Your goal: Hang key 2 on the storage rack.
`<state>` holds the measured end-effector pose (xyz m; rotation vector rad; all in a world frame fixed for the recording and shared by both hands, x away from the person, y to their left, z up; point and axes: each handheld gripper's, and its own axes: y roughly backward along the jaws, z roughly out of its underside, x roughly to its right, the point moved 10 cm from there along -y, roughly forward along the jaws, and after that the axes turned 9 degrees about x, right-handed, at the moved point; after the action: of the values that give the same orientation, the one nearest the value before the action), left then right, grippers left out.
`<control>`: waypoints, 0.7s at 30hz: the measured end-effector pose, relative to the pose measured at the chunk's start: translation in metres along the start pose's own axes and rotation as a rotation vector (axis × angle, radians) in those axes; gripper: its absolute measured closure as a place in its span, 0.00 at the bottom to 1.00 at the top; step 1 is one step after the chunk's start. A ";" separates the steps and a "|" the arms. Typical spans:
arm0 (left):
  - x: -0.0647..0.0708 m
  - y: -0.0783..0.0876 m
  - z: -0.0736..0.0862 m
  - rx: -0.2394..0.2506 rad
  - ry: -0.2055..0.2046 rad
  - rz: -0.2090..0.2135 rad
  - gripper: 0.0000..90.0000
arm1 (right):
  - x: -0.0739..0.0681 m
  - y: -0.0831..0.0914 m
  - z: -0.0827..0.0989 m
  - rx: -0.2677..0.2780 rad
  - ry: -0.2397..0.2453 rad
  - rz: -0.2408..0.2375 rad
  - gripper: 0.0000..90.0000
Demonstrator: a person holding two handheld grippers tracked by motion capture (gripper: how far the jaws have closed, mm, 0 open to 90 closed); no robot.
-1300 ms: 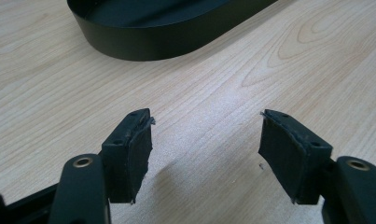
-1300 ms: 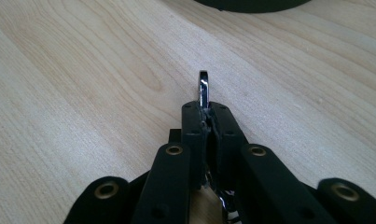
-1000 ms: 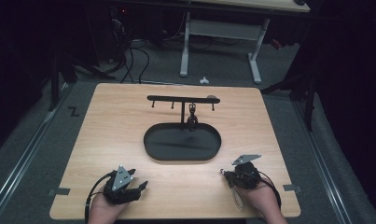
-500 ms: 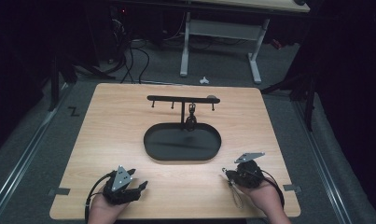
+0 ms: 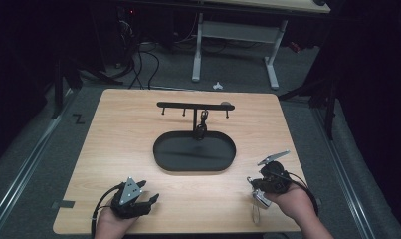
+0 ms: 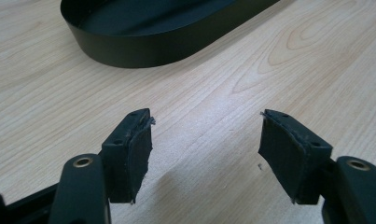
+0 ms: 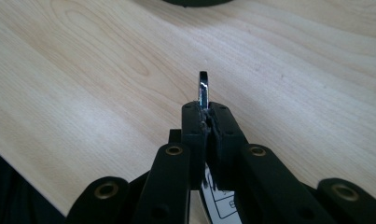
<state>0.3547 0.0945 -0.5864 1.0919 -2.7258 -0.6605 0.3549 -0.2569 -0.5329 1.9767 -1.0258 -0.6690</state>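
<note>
Right gripper view alone reveals the right tool (image 7: pixel 208 114) pinching a metal piece (image 7: pixel 203 88).

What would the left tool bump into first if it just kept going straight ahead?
Probably the black oval tray: the open left tool points across bare wooden table toward the tray's wall, though depth is hard to judge.

Fingers (image 6: pixel 129 154) spread wide over bare bench (image 6: pixel 232 65), nothing between; black tray (image 6: pixel 143 46) lying well ahead, apart.
</note>
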 end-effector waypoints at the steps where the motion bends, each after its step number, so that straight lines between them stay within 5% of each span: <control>1: 0.001 -0.001 0.000 0.004 0.003 0.000 0.38 | -0.001 0.003 -0.002 0.003 0.000 0.000 0.96; 8: 0.001 -0.001 0.000 0.002 0.000 0.002 0.38 | -0.005 0.024 -0.024 0.019 0.019 0.007 0.96; 21: 0.002 -0.002 0.000 0.007 -0.003 0.008 0.38 | -0.009 0.035 -0.063 0.072 0.057 0.016 0.96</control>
<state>0.3550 0.0919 -0.5873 1.0823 -2.7353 -0.6523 0.3816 -0.2364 -0.4684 2.0356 -1.0435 -0.5713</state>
